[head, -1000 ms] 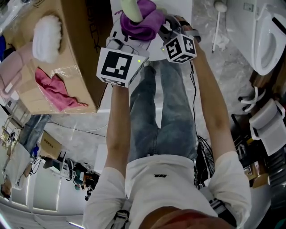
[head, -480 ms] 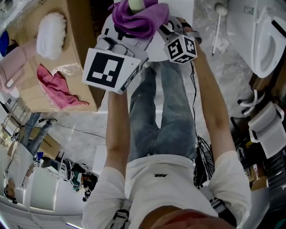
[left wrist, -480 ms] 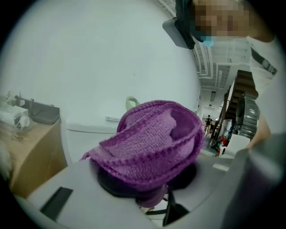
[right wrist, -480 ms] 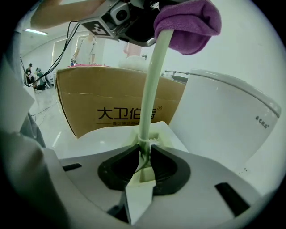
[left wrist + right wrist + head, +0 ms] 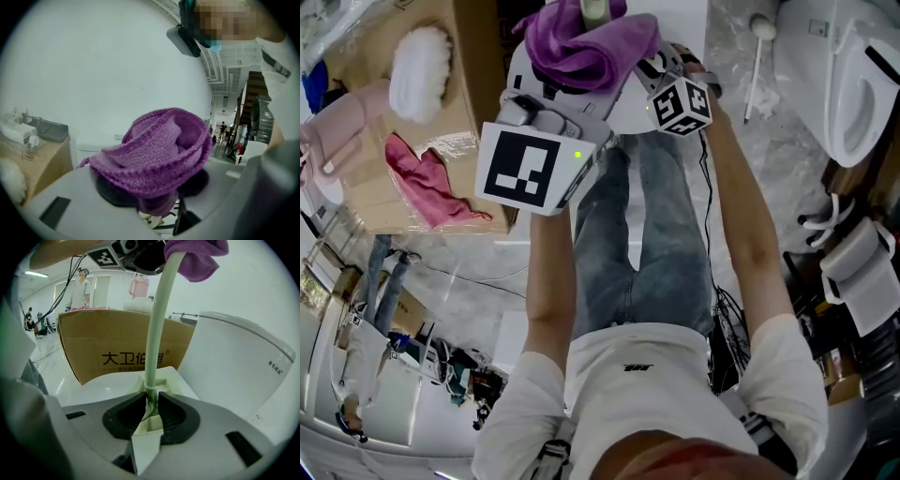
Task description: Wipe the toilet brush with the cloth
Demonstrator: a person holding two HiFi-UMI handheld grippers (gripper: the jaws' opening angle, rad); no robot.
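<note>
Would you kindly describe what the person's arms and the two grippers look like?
The left gripper and right gripper are pale grey with black fingers; each carries a white cube with black square markers. The arms are bare below a white T-shirt's short sleeves.

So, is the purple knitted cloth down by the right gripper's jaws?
No: the purple knitted cloth sits at the far end of the pale green brush handle, away from the right gripper.
</note>
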